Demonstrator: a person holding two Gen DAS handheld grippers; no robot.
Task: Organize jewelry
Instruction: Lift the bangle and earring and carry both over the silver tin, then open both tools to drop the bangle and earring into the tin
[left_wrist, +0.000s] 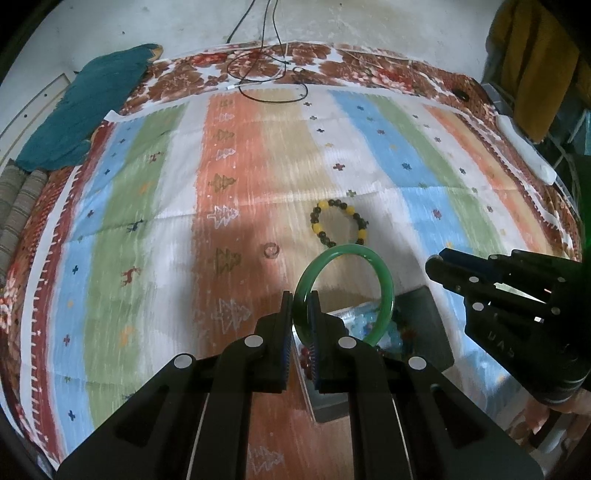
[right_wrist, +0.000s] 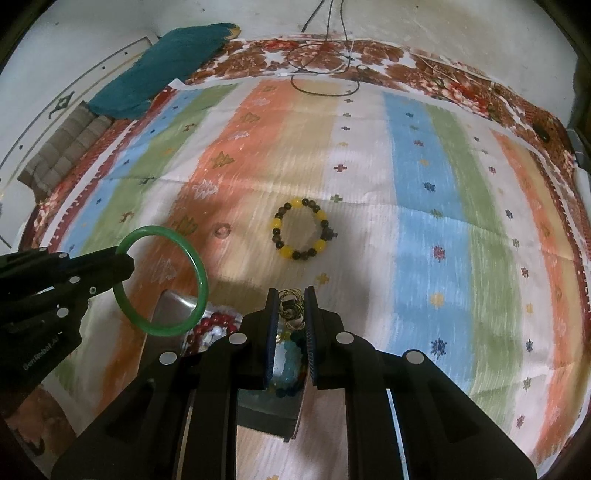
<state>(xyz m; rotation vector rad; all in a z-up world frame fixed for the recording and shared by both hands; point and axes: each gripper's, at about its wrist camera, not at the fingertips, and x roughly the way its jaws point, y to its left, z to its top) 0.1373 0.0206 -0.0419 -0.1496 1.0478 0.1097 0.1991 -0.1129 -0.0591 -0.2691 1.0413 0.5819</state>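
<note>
Left wrist view: left hand-held gripper (left_wrist: 303, 310) clamps green bangle (left_wrist: 384, 284) upright over grey tray (left_wrist: 432, 325); right hand-held gripper (right_wrist: 291, 310) pinches gold wire piece (right_wrist: 291, 308); beaded bracelet (right_wrist: 301, 229) lies ahead mid-bed, nearer right hand-held gripper.

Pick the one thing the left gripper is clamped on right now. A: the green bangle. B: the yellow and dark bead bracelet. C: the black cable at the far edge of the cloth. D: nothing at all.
A: the left gripper pinches the rim of the green bangle between its pads, lifted above the striped cloth, while the bead bracelet lies flat on the cloth, untouched.
</note>
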